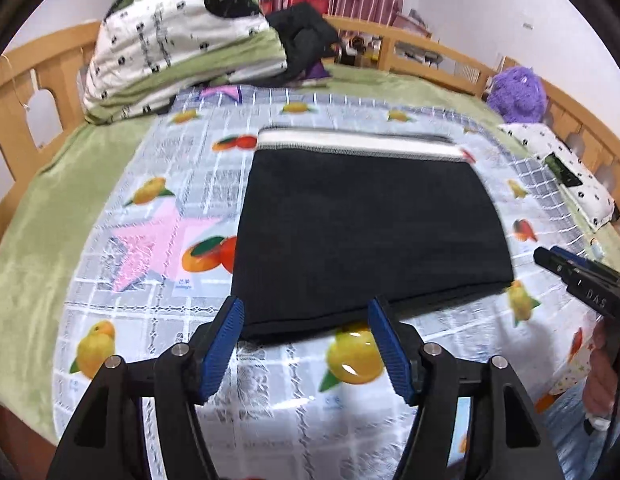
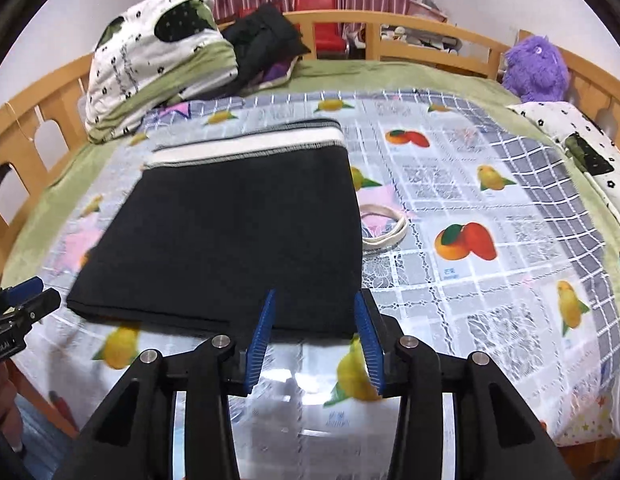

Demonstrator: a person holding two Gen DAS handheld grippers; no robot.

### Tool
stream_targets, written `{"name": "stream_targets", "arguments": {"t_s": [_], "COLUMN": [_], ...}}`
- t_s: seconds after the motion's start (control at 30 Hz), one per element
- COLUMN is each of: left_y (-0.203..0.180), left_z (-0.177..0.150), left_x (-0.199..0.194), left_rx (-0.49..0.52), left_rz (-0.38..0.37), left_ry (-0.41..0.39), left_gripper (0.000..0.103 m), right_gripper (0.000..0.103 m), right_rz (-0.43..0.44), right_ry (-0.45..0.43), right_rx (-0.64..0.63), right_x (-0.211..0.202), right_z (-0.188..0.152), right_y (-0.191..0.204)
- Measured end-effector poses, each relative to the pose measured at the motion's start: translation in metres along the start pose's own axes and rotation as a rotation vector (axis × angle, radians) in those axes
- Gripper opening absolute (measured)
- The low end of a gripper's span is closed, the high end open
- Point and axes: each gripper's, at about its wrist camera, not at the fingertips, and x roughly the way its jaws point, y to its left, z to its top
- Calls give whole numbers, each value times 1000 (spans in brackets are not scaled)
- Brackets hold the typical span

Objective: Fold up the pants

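Wooden rails ring the bed (image 2: 449, 32), which carries a green blanket under a glossy fruit-printed plastic cover (image 2: 469, 200). On that cover, toward the bed's near edge, the black knitted pants with a white waistband (image 1: 361, 224) lie folded into a flat rectangle, waistband facing the far rail.

Risks, as I judge them: the slick cover could let the stack slide if a finger drags its near hem, and pinching only the top layer would peel the fold open. A loose beige strap (image 2: 383, 226) just beside the pants' right edge might snag.

The left gripper (image 1: 306, 312) has its fingers spread wide, holding nothing, tips at the near hem. The right gripper (image 2: 313, 306) is likewise parted and empty, by the near right corner; whether the tips touch cloth is hard to tell through the blur.
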Motion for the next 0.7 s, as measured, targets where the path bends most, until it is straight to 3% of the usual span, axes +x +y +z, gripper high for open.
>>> {"name": "stream_targets", "arguments": {"t_s": [0.23, 0.3, 0.47, 0.6, 0.7], "left_y": [-9, -11, -15, -16, -16], "left_z": [0, -1, -5, -11, -14], "left_x": [-52, -66, -97, -115, -123], "left_rx": [-26, -35, -42, -54, -62], "left_rz": [39, 38, 55, 72, 88], "left_ry": [-78, -106, -148, -180, -186], "left_gripper": [76, 81, 86, 89, 92], "right_gripper": [51, 72, 92, 95, 95], "right_rz": [-51, -46, -65, -47, -88], "right_ry": [-31, -36, -106, -119, -128], "right_rx": [-5, 11, -6, 2, 0], "right_x": [-51, -64, -101, -123, -134], "right_z": [-1, -4, -16, -29, -34], "right_y": [7, 6, 10, 12, 14]}}
